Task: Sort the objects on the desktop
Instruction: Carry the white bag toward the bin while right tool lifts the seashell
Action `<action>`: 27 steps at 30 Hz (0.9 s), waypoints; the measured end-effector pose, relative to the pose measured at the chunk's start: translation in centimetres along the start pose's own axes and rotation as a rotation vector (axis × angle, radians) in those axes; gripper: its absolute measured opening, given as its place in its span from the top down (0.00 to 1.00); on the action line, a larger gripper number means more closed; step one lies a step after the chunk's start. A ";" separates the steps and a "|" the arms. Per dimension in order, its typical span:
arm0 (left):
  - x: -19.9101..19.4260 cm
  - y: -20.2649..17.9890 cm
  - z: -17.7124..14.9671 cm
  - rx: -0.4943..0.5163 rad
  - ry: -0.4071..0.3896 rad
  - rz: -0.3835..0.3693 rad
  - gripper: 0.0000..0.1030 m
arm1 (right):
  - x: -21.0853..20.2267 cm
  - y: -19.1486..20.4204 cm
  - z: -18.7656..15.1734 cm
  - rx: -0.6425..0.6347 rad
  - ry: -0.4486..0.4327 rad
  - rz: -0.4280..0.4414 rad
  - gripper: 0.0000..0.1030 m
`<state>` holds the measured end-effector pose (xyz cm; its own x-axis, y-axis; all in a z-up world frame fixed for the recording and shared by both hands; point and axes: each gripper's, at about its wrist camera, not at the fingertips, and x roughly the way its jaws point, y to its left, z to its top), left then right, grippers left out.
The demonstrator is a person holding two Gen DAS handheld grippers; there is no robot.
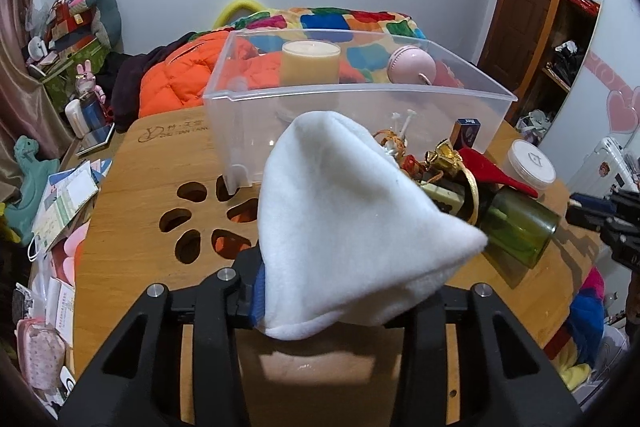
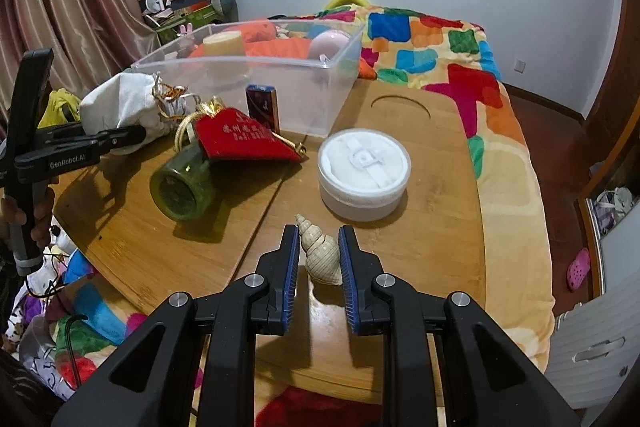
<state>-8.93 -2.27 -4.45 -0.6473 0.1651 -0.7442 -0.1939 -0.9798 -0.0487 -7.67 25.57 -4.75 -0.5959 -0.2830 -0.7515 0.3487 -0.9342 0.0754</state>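
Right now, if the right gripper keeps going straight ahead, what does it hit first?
The seashell already sits between the open right gripper fingers; beyond it, probably the round white container, though depth is unclear.

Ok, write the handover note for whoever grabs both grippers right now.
Left gripper: shut on the white cloth pouch, held above the table in front of the clear bin.
Right gripper: open, jaws either side of the seashell, which lies on the wooden table; not gripped yet.
Already in the bin: a candle and a pink round object.
Still out on the table: green glass jar on its side, red pouch leaning on it, small dark box, white round container.
Left: probably drop the pouch in, close on the shell, then clear the rest.
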 end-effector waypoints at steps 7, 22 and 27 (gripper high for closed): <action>-1.2 0.4 0.1 -0.012 -0.021 0.001 0.61 | -0.7 0.7 1.0 -0.017 -0.021 0.000 0.83; -3.5 0.5 0.8 0.006 -0.062 0.011 0.61 | -1.5 1.7 3.6 -0.063 -0.074 -0.007 0.83; -3.9 0.6 1.4 0.010 -0.074 0.009 0.61 | -1.3 2.0 4.7 -0.075 -0.085 -0.006 0.83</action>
<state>-7.55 -3.32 -0.67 -0.7019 0.1644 -0.6930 -0.1949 -0.9802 -0.0351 -9.58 23.06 -0.50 -0.6559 -0.2982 -0.6934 0.3966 -0.9178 0.0195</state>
